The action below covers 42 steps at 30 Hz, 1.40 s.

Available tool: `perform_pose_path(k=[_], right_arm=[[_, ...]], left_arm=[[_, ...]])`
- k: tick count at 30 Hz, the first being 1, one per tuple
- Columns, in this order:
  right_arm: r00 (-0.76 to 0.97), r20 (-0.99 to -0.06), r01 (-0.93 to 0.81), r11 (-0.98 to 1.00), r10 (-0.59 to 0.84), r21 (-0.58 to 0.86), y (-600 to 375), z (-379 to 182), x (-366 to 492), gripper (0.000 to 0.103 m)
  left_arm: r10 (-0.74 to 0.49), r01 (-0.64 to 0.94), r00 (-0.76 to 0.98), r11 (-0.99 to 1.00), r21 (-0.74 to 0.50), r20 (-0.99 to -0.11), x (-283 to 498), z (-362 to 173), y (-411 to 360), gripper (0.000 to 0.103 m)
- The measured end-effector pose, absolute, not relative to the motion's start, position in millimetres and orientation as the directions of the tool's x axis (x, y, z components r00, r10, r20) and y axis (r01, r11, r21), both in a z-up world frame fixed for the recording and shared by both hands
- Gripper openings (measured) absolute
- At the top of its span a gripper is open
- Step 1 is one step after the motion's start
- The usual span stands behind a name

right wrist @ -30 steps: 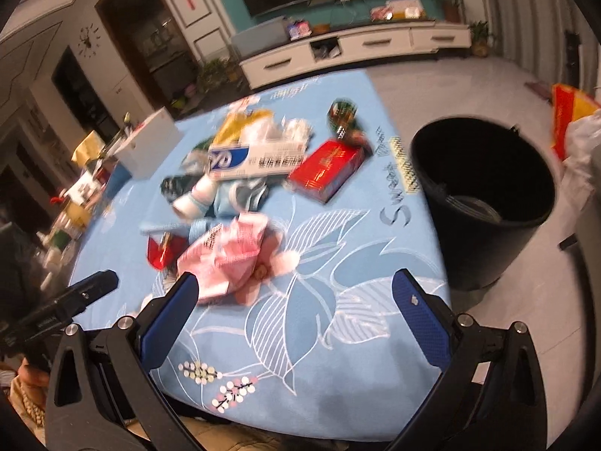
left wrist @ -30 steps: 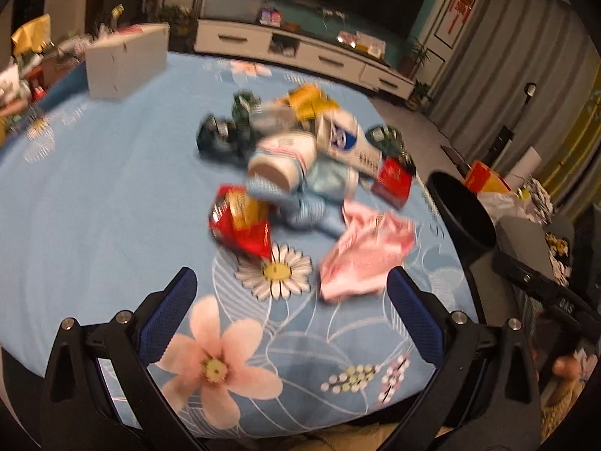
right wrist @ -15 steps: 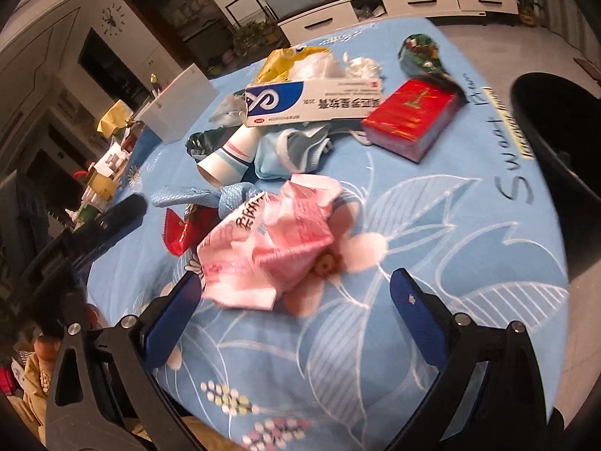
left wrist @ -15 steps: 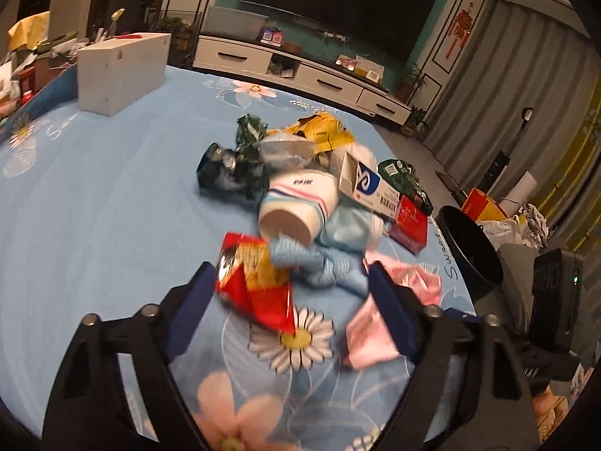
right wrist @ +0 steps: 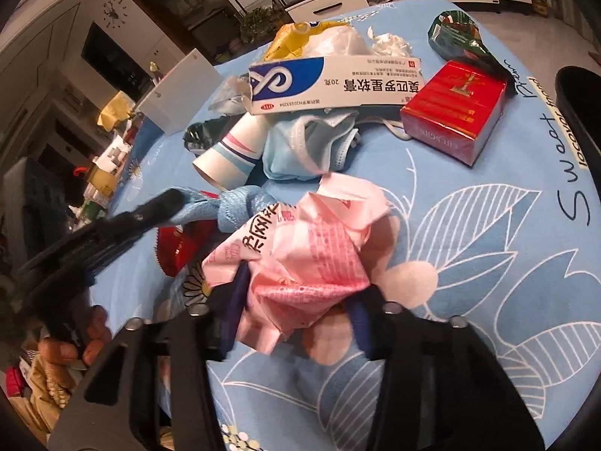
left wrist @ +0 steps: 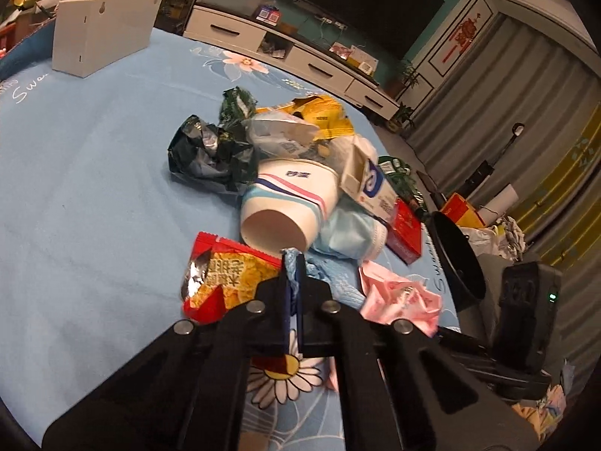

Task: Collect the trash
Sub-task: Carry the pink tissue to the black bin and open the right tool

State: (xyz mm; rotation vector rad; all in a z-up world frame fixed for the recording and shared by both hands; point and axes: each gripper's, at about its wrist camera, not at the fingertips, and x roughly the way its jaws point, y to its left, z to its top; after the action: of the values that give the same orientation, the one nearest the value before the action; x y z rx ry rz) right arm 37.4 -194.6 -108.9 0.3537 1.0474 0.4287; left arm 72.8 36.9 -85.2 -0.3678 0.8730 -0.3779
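The paper cup (left wrist: 287, 208) serves as the landmark: it lies on its side in the middle of the trash heap on the blue flowered tablecloth (left wrist: 94, 195), open mouth toward the left wrist camera. The left gripper (left wrist: 292, 274) sits just in front of the cup's mouth with its jaws fully closed, and a strip of the light blue cloth (left wrist: 330, 282) is pinched between the pads. The red and yellow snack bag (left wrist: 221, 274) lies just in front of the cup and to its left, touching the left gripper's left finger. Behind the cup to the left lies a crumpled dark green wrapper (left wrist: 208, 154), and farther behind it a yellow packet (left wrist: 323, 114). A white and blue ointment box (right wrist: 334, 84) rests on the heap above the cup, and a pale blue face mask (right wrist: 304, 146) lies against the cup's right side. A red carton (right wrist: 454, 112) sits beyond the mask, well to the right of the cup. The crumpled pink wrapper (right wrist: 311, 259) lies in front of the cup, to the right. The right gripper (right wrist: 296, 308) straddles this pink wrapper; its jaws are closing with the wrapper between them, and both pads meet its sides. A black bin (left wrist: 456, 259) stands beyond the table edge, well to the right of the cup. A white box (left wrist: 101, 34) stands far behind the cup, to the left.
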Motion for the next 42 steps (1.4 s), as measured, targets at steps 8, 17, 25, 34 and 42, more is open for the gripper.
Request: perform_pose_path(k=[8, 17, 25, 34, 42], right_arm=[[0.471, -0.702, -0.247, 0.844, 0.533, 0.476, -201, -83, 15, 0.036], [0.607, -0.599, -0.316, 0.850, 0.523, 0.421, -228, -46, -6, 0.036], [0.764, -0.560, -0.100, 0.916, 0.322, 0.389, -313, -29, -12, 0.036], [0.803, -0.592, 0.185, 0.918, 0.065, 0.351, -411, -46, -9, 0.037], [0.778, -0.624, 0.290, 0.924, -0.075, 0.250, -450, -64, 17, 0.043]], left_arm=[[-0.491, 0.245, 0.628, 0.861, -0.446, -0.603, 39, -45, 34, 0.003], [-0.519, 0.349, 0.673, 0.851, -0.392, -0.528, 25, 11, 11, 0.003], [-0.591, 0.496, 0.619, 0.805, -0.326, -0.517, 47, 38, -69, 0.003], [-0.676, 0.644, 0.510, 0.710, -0.285, -0.533, 92, 47, -207, 0.003], [-0.648, 0.690, 0.466, 0.692, -0.211, -0.602, 125, 10, -314, 0.004]])
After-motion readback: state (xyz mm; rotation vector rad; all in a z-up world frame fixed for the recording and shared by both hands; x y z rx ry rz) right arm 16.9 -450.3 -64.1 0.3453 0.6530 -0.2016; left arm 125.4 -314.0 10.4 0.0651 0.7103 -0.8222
